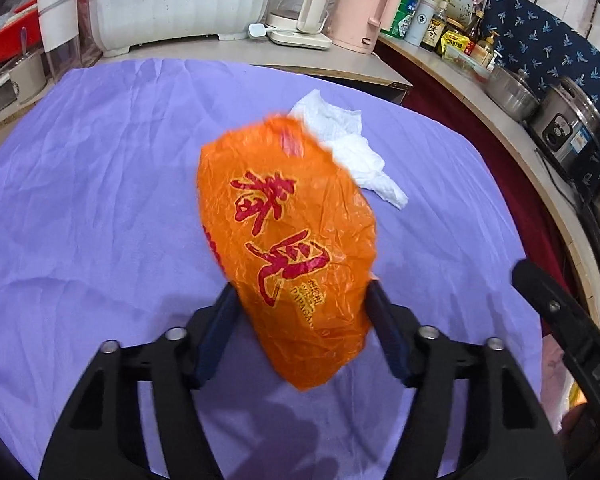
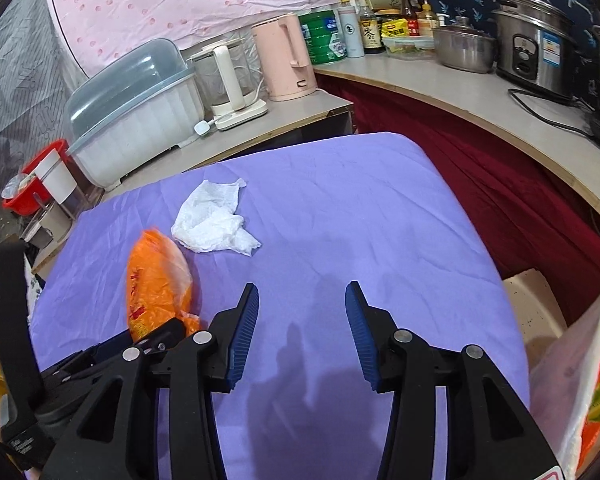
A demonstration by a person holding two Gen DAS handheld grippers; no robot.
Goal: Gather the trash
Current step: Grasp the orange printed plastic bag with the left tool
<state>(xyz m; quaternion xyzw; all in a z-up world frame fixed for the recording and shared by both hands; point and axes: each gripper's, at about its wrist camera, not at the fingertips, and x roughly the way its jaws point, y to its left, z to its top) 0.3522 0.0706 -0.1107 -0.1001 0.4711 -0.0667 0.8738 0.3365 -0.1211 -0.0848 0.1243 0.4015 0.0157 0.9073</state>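
Observation:
An orange plastic bag point(image 1: 288, 240) with red print is between the fingers of my left gripper point(image 1: 302, 292). The jaws stand wide with the bag's lower part between them, and the blurred bag looks lifted off the purple cloth. It also shows in the right wrist view point(image 2: 156, 280), with the left gripper point(image 2: 156, 334) at its base. A crumpled white tissue point(image 1: 352, 148) lies on the cloth beyond the bag, and the right wrist view shows it too point(image 2: 216, 220). My right gripper point(image 2: 302, 300) is open and empty above the cloth, right of the bag.
The purple cloth point(image 2: 360, 220) covers the table. Behind it a counter holds a white dish box point(image 2: 136, 128), a blender point(image 2: 228, 80), a pink kettle point(image 2: 288, 60), bottles and steel pots point(image 2: 532, 40). A white bag point(image 2: 588, 380) hangs at the right edge.

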